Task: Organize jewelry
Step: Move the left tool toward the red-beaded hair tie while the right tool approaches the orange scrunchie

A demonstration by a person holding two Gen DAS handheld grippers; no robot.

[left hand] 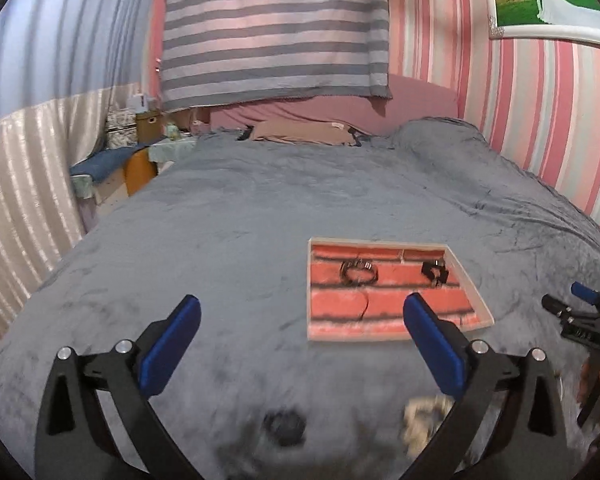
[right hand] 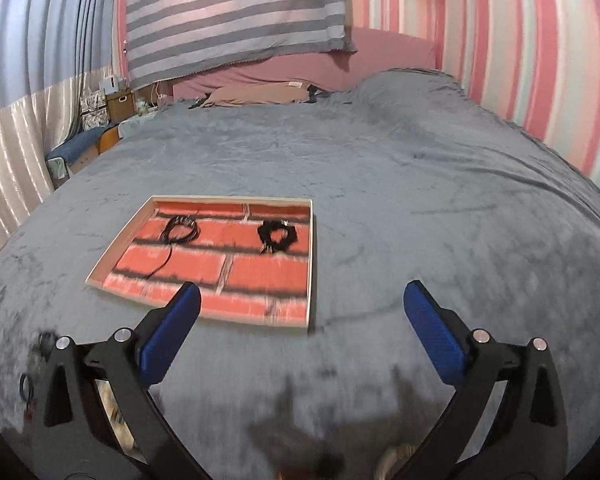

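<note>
A shallow tray [left hand: 474, 292] lined with a red brick pattern lies on the grey bedspread; it also shows in the right wrist view [right hand: 132, 220]. In it lie a black cord bracelet [left hand: 358, 272] [right hand: 180, 230] and a black beaded bracelet [left hand: 434, 272] [right hand: 277, 236]. My left gripper [left hand: 302, 322] is open and empty, just short of the tray's near left. A blurred dark ring [left hand: 284, 426] and a pale beaded piece [left hand: 424, 424] lie on the bed below it. My right gripper [right hand: 302, 308] is open and empty by the tray's near right corner; it shows at the left view's right edge [left hand: 580, 312].
The grey bedspread [left hand: 240, 220] covers a wide bed. Small dark rings [right hand: 26, 388] lie on it at the near left of the right wrist view. A pillow [left hand: 300, 132] and a striped cloth are at the head. A pink striped wall runs along the right, curtains and a bedside stand on the left.
</note>
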